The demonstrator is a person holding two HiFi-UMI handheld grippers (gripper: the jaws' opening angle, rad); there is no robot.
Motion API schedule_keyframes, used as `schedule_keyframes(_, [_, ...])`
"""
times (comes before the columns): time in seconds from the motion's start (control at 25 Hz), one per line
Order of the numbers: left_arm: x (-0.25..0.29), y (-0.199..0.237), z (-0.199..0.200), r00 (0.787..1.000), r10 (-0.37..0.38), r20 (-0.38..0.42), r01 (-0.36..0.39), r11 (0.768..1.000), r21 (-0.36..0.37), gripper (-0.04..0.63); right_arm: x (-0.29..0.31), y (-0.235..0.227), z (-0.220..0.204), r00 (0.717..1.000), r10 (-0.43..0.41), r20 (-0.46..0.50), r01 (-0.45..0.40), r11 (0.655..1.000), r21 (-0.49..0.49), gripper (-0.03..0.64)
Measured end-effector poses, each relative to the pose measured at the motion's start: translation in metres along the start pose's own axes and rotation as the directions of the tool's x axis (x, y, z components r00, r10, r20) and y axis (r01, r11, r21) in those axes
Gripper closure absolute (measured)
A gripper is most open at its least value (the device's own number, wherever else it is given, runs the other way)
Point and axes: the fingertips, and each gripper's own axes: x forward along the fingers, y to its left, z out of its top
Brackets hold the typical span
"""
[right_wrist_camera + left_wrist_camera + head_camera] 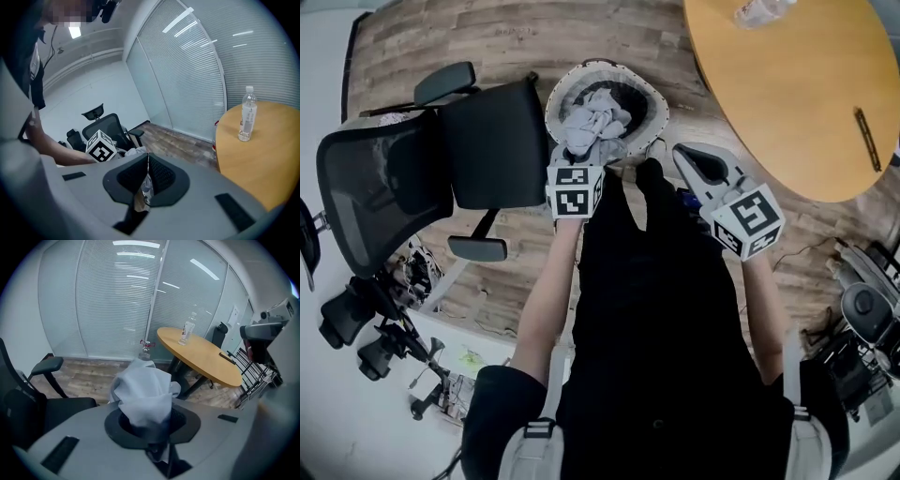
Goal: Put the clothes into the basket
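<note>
A round wooden table (797, 103) and a black office chair (487, 141) flank a round basket (605, 65) on the wood floor, with pale grey clothes (605, 112) bunched inside it. The left hand-held gripper (577, 164) is clamped on a crumpled pale cloth (143, 392), held at the basket's near rim. The right hand-held gripper (147, 157) hangs just beside the basket, jaws together with nothing between them.
</note>
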Motion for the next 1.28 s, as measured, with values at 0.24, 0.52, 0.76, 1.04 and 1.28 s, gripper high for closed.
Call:
schedule_keyframes(0.24, [0.053,-0.015,-0.024,0.999,-0.007,-0.047,0.004,0.999,-0.052,0.516,0.016,-0.019,-0.048,0.994,0.057,-0.090,-0.055,0.998,0.032,0.600])
schedule_keyframes(0.52, [0.118,-0.022,-0.047,0.995,-0.008,-0.095,0.003,0.999,-0.052,0.515,0.041,-0.042,-0.083,0.982,0.105,-0.157,-0.106,0.994,0.001,0.600])
schedule_keyframes(0.76, [0.180,-0.015,-0.076,0.990,-0.013,-0.141,0.015,1.000,0.017,0.515,0.079,-0.064,-0.100,0.986,0.106,-0.129,-0.110,0.994,-0.020,0.600])
schedule_keyframes(1.04, [0.238,-0.004,-0.104,0.987,-0.032,-0.159,0.036,0.999,0.019,0.515,0.111,-0.078,-0.141,0.977,0.137,-0.164,-0.142,0.990,-0.022,0.600])
schedule_keyframes(1.28, [0.282,0.004,-0.137,0.981,-0.055,-0.184,0.063,0.997,0.038,0.515,0.129,-0.091,-0.179,0.969,0.130,-0.208,-0.135,0.991,-0.007,0.600])
